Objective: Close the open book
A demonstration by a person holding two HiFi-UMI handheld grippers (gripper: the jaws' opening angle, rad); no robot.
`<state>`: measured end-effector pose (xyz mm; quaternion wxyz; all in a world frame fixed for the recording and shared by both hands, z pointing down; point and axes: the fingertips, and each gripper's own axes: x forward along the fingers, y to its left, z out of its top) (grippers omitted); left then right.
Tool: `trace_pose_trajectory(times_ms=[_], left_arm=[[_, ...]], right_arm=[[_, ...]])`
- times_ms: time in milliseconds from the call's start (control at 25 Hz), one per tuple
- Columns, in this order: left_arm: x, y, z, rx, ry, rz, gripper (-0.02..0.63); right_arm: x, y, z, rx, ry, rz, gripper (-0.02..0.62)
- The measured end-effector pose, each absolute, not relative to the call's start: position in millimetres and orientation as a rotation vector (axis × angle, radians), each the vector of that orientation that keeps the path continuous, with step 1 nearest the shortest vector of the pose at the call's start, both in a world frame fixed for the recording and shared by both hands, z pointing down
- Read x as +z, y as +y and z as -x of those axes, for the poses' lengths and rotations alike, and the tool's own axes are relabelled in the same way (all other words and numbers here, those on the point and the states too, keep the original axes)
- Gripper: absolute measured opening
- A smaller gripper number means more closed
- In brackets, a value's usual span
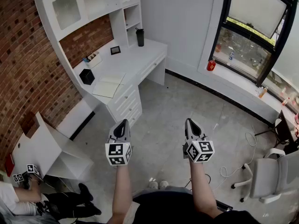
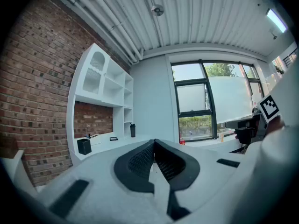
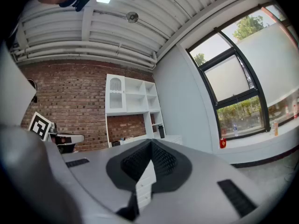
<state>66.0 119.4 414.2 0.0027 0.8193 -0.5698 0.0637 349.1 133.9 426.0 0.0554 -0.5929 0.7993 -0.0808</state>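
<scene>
An open book with pale pages lies flat on the white desk at the far left of the room in the head view. My left gripper and right gripper are held out side by side over the grey floor, well short of the desk. Both are shut with nothing between their jaws. In the left gripper view the left gripper points towards the desk; in the right gripper view the right gripper points at the shelving. The book is hidden in both gripper views.
On the desk stand a black pen cup, a small frame and a dark bottle. White shelves rise above. A low white table and a seated person are at left, an office chair at right.
</scene>
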Motion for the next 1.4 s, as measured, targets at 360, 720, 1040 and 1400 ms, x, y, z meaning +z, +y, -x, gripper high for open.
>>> trace_pose_trajectory(times_ms=[360,720,1040,1400], left_arm=[[417.5,114.8,-65.7,0.207,-1.78,-2.566,0.009],[421.1,114.1,-61.8,0.21,-1.781,-2.55,0.009],[427.6,118.3,-58.3,0.217,-1.777,-2.534,0.009],[436.2,129.8,-51.4,0.238,-1.796,-2.501,0.009]], right_arm=[[427.4,129.3,-348.9,-0.244,2.421,1.807,-0.003],[424.4,126.7,-342.7,-0.241,2.43,1.778,-0.002],[422.4,128.8,-333.9,-0.232,2.458,1.722,-0.002],[421.7,132.3,-324.0,-0.204,2.497,1.68,0.086]])
